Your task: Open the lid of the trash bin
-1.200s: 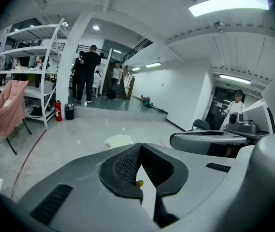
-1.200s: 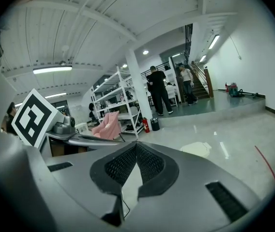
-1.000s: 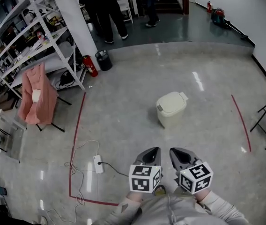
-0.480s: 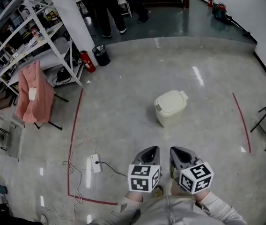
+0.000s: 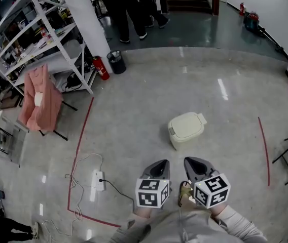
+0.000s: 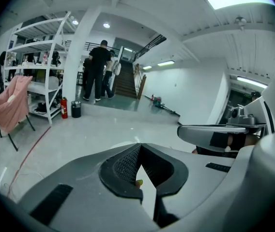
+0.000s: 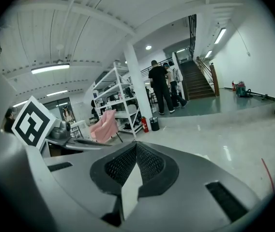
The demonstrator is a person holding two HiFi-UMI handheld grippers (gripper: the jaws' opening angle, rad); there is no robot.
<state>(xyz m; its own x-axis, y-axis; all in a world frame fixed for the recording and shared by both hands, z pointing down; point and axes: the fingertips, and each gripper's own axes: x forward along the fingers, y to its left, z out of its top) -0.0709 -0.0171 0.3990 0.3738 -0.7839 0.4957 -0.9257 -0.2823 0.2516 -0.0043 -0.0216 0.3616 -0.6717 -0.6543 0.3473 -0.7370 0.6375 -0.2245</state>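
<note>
None of the opening being done yet, we are holding the left tool [image 5: 161, 164] and right tool [image 5: 192, 163] pinched together, empty, with the trash bin [image 5: 177, 135] standing apart on the floor [image 5: 134, 110], lid [image 5: 186, 124] down.

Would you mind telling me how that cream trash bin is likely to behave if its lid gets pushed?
The trash bin looks like plain plastic, so it is probably light and may slide on the glossy floor. It looks squat, so tipping seems less likely. Its shut lid probably lifts as one rigid piece.
</note>
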